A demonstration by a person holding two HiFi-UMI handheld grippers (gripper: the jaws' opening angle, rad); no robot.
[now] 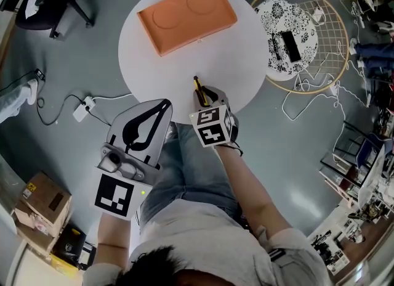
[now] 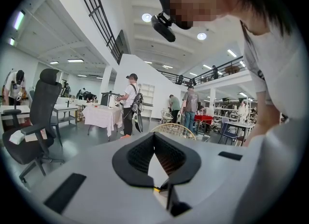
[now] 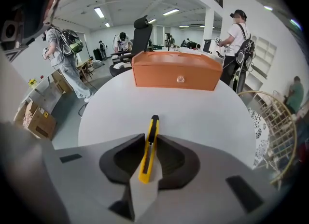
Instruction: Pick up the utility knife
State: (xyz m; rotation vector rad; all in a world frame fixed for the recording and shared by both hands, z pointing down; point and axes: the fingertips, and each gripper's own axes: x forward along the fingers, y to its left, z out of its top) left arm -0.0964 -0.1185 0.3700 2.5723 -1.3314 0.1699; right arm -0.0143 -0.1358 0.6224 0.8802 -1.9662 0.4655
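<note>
Claw on the right point(image 3: 150, 136) clamps slim yellow-and-black utility knife point(image 3: 148, 153)

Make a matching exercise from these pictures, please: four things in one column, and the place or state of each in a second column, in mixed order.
Things
1. knife
2. orange box
3. left gripper
4. wire rack

Places or states
A. on the floor, beside the table
B. shut, holding nothing
C. clamped between the jaws of the right gripper
D. lying on the far side of the table

Right pairs: 1-C, 2-D, 3-B, 4-A.
</note>
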